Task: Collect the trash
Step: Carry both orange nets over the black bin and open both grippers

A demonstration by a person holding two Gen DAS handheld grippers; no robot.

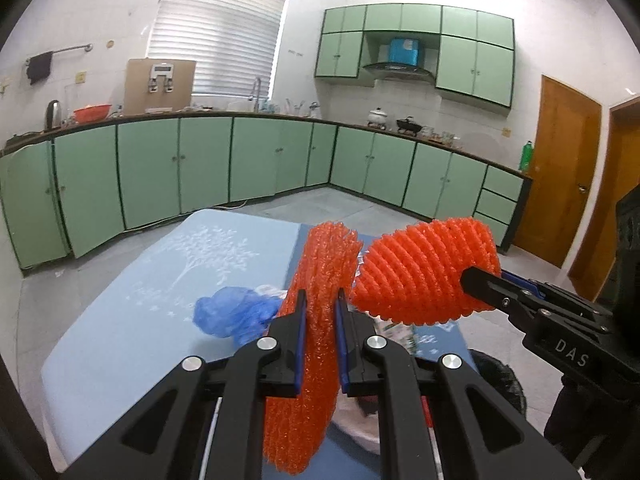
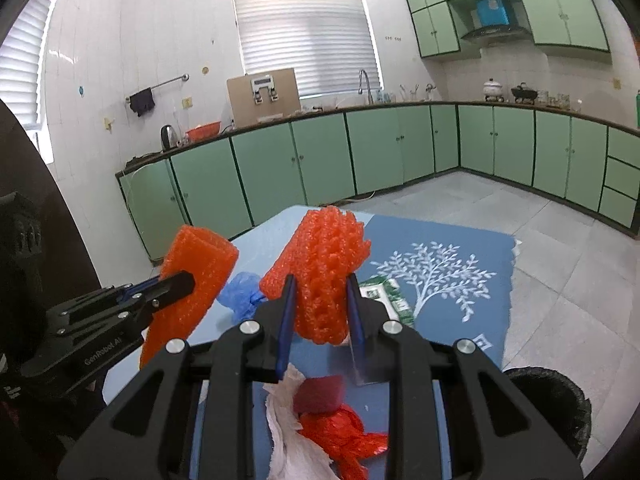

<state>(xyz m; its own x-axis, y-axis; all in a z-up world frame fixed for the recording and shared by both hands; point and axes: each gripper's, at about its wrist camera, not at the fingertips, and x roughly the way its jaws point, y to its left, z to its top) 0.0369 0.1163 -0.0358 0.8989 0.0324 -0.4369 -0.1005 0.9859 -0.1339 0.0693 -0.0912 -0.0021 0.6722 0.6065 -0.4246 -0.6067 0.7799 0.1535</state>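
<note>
Two orange foam net sleeves, both lifted clear of the tabletop. First foam sleeve (image 1: 316, 320), flattened and near upright, was clamped between the fingers (image 1: 298, 344) of the left gripper (image 1: 322, 300). Second foam sleeve (image 2: 320, 276), bulkier and crumpled at its top, was gripped by the right gripper (image 2: 320, 284), its blue-padded fingers (image 2: 286, 328) pressed into both sides. The two sleeves sat side by side, just apart.

Below them, on the tabletop (image 1: 120, 320) under a blue cloth with a white tree print (image 2: 436, 272):
- crumpled blue plastic bag (image 1: 232, 316), beside the first sleeve
- white paper tissue (image 2: 292, 440), nearest the camera
- red plastic bag (image 2: 344, 432), touching the tissue
- dark red piece (image 2: 320, 394), possibly a sponge, blurred, on top of tissue and red bag
- green-and-white wrapper (image 2: 388, 296), flat on the cloth

Black-lined bin (image 2: 556, 412) stood off the tabletop's right edge. Beyond: grey tiled floor (image 2: 540, 240), green cabinets (image 1: 208, 160)
</note>
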